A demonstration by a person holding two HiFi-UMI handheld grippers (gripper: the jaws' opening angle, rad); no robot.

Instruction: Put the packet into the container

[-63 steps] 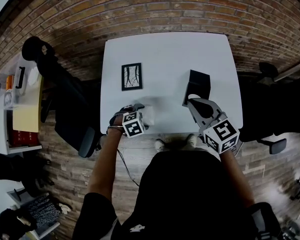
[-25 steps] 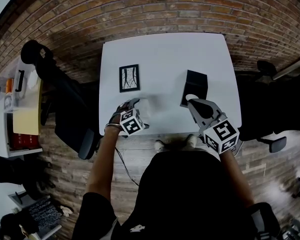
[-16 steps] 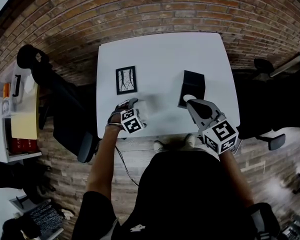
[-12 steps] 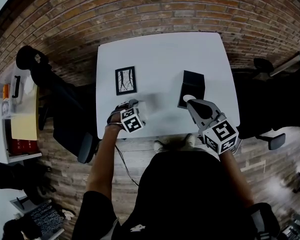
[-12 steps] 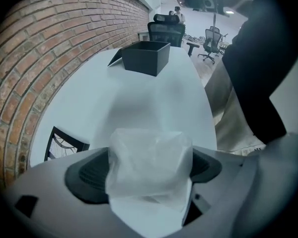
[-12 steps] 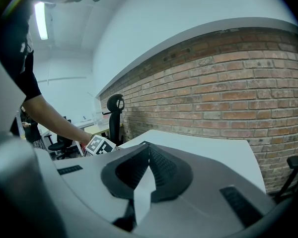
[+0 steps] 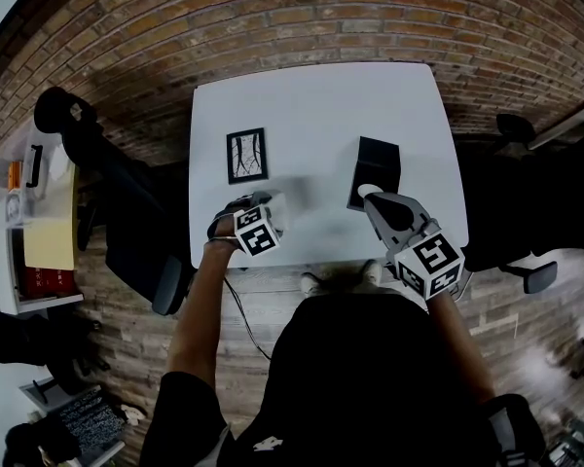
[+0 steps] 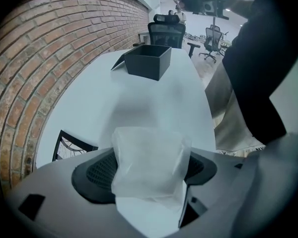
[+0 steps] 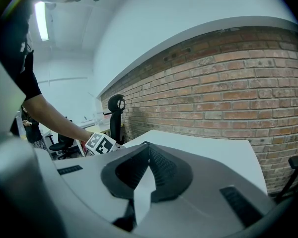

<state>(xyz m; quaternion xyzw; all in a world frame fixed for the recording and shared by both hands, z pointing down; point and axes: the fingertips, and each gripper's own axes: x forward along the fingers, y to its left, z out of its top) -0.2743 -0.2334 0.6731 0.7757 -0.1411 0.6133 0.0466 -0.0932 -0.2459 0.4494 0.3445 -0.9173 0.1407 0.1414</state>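
The translucent white packet [image 8: 148,152] sits between the jaws of the left gripper [image 8: 150,170], which are closing on it, the pads already against its two sides. Straight ahead of those jaws and well apart stands the black open container [image 8: 149,61], on the same white table [image 7: 321,105]. A black-framed card [image 8: 72,148] lies just to the gripper's left. The right gripper [image 9: 149,150] is clenched with nothing in it, its tips just short of the container's near side. A brick wall [image 8: 49,58] runs along the left of the left gripper, a black office chair [image 8: 166,29] stands beyond the container, and wood-plank flooring [image 7: 273,309] lies below the table's near edge.
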